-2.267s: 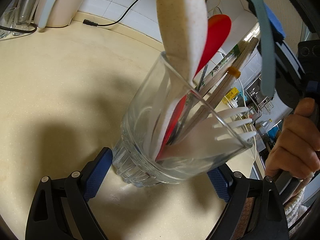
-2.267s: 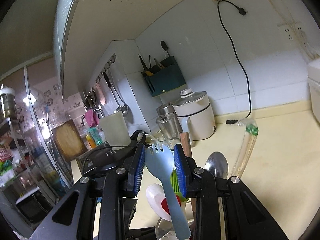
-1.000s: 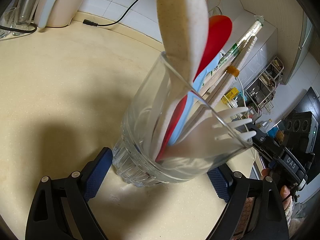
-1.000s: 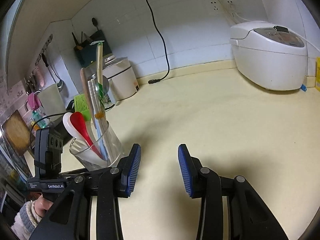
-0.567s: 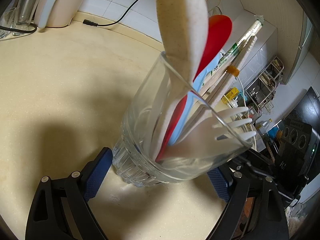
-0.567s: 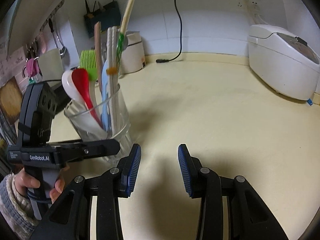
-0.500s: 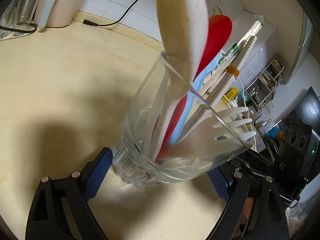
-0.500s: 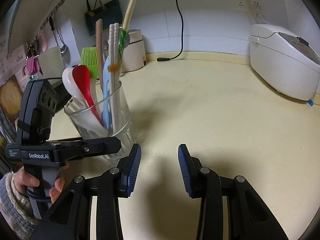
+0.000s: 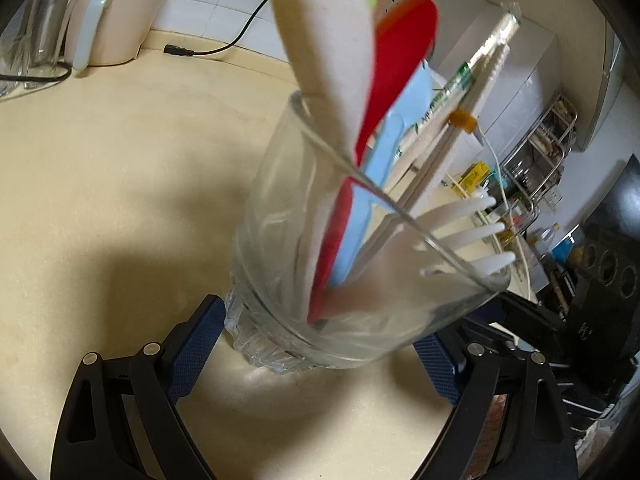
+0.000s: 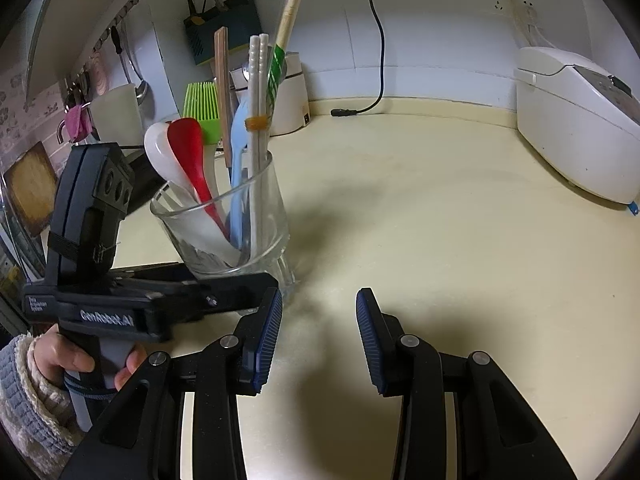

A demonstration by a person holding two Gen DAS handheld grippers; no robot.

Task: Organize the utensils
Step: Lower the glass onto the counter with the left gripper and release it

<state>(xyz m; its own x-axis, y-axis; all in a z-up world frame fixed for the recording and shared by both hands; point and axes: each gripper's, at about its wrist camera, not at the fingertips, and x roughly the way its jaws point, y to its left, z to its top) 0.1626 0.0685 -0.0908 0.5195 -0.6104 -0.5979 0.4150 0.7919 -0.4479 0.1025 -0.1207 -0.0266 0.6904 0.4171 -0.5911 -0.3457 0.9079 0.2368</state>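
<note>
Several utensils stand bundled in the clear, ribbed-base drinking glass on the pale yellow countertop: a white plastic rice paddle, a red plastic spoon, a light blue plastic spork, a banded pair of white chopsticks, wrapped bamboo chopsticks, a wooden stick and a white plastic fork. Nothing loose shows on the counter near the glass, so gathering looks close to finished.

Judging from that, the step in hand is steadying and then letting go of the glass. To do it well, keep the glass flat on its base, since the tall chopsticks lean over the rim and make it top-heavy. Ease the pads off evenly and draw straight back, away from the glass, so no finger clips it.

On the glass, the left gripper has its blue pads against both sides of the ribbed base; the grip looks firm, and a person's hand in a knitted sleeve holds its handle.

Just right of the glass, the right gripper hangs over bare counter, jaws parted about halfway with nothing between them. Its left pad sits just beside the glass base and the left gripper's arm, apparently not touching either.
</note>
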